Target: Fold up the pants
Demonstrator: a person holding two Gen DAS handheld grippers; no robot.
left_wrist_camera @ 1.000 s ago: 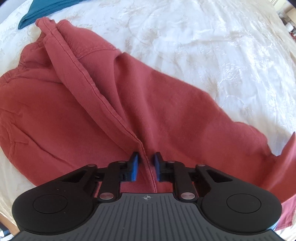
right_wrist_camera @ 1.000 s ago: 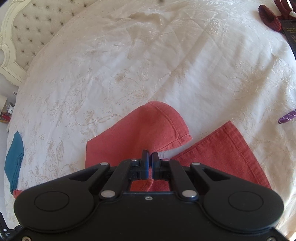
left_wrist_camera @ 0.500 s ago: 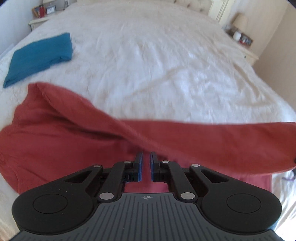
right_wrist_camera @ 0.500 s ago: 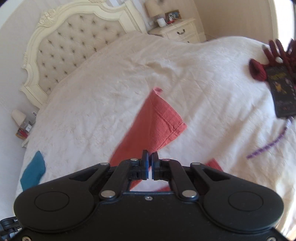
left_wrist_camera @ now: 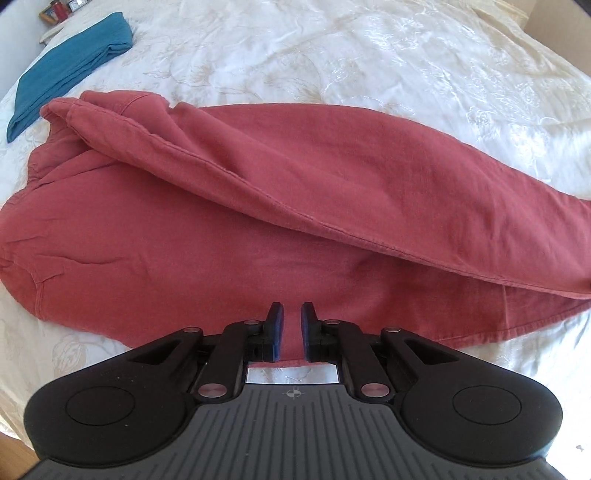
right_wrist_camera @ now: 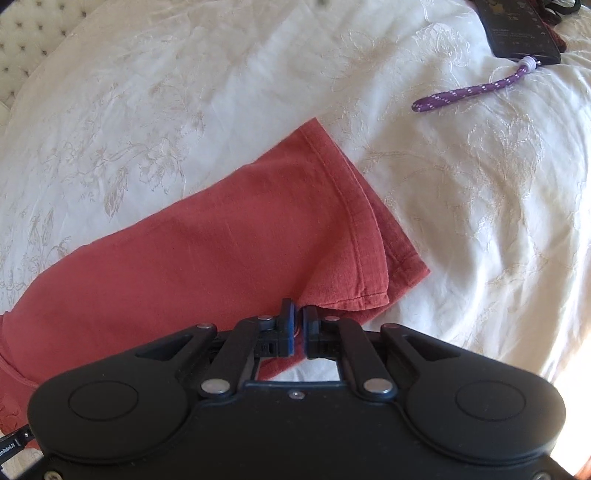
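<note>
The red pants [left_wrist_camera: 258, 206] lie on the white bedspread, one leg folded lengthwise over the other, waist toward the left. My left gripper [left_wrist_camera: 292, 314] hovers over the near edge of the lower leg. Its jaws are opening, a narrow gap shows between the blue pads, and the cloth under them lies flat and unpinched. In the right wrist view the two leg hems [right_wrist_camera: 369, 236] are stacked. The near corner of the upper hem runs up into my right gripper [right_wrist_camera: 298, 314]. It still pinches that corner while its jaws are opening.
A folded teal cloth [left_wrist_camera: 70, 62] lies at the far left of the bed. A purple cord [right_wrist_camera: 476, 90] and a dark flat object [right_wrist_camera: 517, 29] lie beyond the hems at the right. The tufted headboard [right_wrist_camera: 22, 33] is at the far left.
The upper leg, stretched in the air half a second ago, now lies over the lower leg. Both grippers came down toward the bed, and the seam has left the left pads.
</note>
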